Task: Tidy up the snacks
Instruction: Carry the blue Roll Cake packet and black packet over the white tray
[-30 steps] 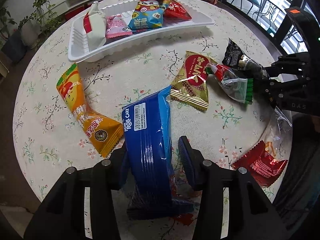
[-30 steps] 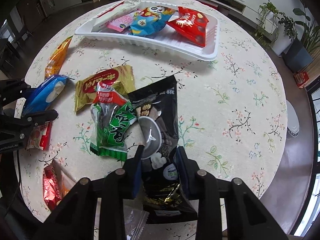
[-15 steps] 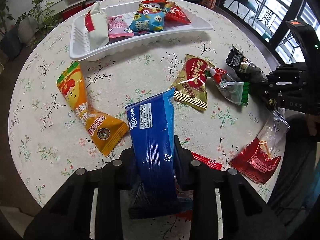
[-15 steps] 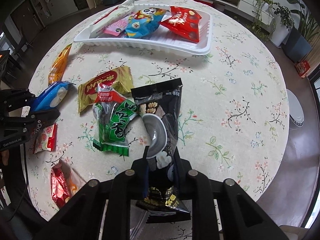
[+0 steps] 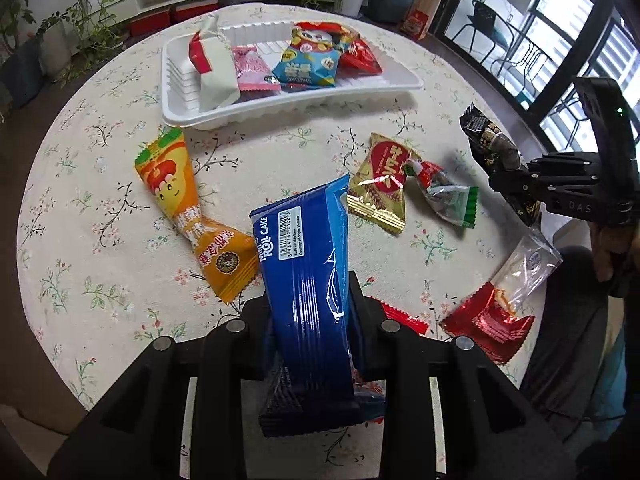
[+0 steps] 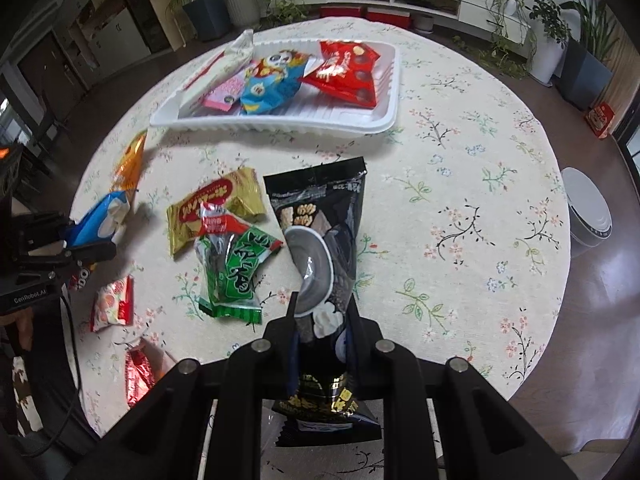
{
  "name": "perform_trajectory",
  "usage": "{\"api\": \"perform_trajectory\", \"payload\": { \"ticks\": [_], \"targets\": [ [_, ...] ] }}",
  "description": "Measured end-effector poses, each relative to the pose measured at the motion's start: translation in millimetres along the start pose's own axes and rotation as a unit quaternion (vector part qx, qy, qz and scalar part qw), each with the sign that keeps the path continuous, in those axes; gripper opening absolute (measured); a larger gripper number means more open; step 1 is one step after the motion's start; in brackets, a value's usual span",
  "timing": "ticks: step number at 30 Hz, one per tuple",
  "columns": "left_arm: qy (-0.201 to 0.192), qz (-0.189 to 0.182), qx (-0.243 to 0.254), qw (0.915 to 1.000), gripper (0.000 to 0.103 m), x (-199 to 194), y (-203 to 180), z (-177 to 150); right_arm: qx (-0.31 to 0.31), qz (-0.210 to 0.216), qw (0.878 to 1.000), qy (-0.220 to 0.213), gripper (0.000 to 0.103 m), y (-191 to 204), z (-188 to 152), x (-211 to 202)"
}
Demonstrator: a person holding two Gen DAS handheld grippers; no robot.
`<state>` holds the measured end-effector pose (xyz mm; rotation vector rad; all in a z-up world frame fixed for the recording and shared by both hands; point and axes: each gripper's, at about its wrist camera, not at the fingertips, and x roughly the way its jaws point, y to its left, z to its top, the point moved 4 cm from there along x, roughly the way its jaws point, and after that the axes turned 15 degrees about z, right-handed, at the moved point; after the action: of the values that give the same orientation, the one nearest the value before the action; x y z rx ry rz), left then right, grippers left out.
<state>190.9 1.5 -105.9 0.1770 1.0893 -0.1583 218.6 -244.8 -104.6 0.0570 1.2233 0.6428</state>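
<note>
My left gripper (image 5: 310, 300) is shut on a blue roll cake pack (image 5: 308, 264), which tilts up off the flowered tablecloth. My right gripper (image 6: 322, 320) is shut on a black snack bag (image 6: 320, 232), also lifted clear of the cloth. A white tray (image 5: 296, 110) at the far side of the round table holds a white-and-red pack (image 5: 212, 68), a pink pack (image 5: 252, 70), a blue panda pack (image 5: 310, 62) and a red pack (image 5: 360, 58). In the left wrist view the right gripper (image 5: 520, 184) with the black bag (image 5: 492, 144) shows at the right edge.
Loose on the cloth lie an orange pack (image 5: 188, 208), a gold-and-red pack (image 5: 384, 180), a green-and-clear pack (image 5: 448, 196), a red foil pack (image 5: 488, 320) and a clear bag (image 5: 528, 268). Potted plants, a low shelf and windows ring the table (image 6: 460, 184).
Both grippers closed on their packs, the left on the blue roll cake, the right on the black bag. Both packs have since risen off the cloth and moved slightly toward the tray.
</note>
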Motion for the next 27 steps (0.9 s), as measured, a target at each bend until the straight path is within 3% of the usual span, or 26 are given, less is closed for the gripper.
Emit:
{"api": "perform_trajectory", "payload": {
  "ticks": [8, 18, 27],
  "targets": [
    [-0.036, -0.033, -0.044, 0.9978, 0.026, -27, 19, 16, 0.037, 0.019, 0.998, -0.045, 0.019, -12, 9, -23],
    [-0.053, -0.072, -0.103, 0.9906, 0.026, -43, 53, 30, 0.099, 0.048, 0.991, -0.082, 0.019, -39, 20, -36],
    [-0.094, -0.084, -0.134, 0.983, 0.026, -55, 81, 112, 0.114, 0.062, 0.984, -0.124, 0.019, -51, 75, -60]
  ]
}}
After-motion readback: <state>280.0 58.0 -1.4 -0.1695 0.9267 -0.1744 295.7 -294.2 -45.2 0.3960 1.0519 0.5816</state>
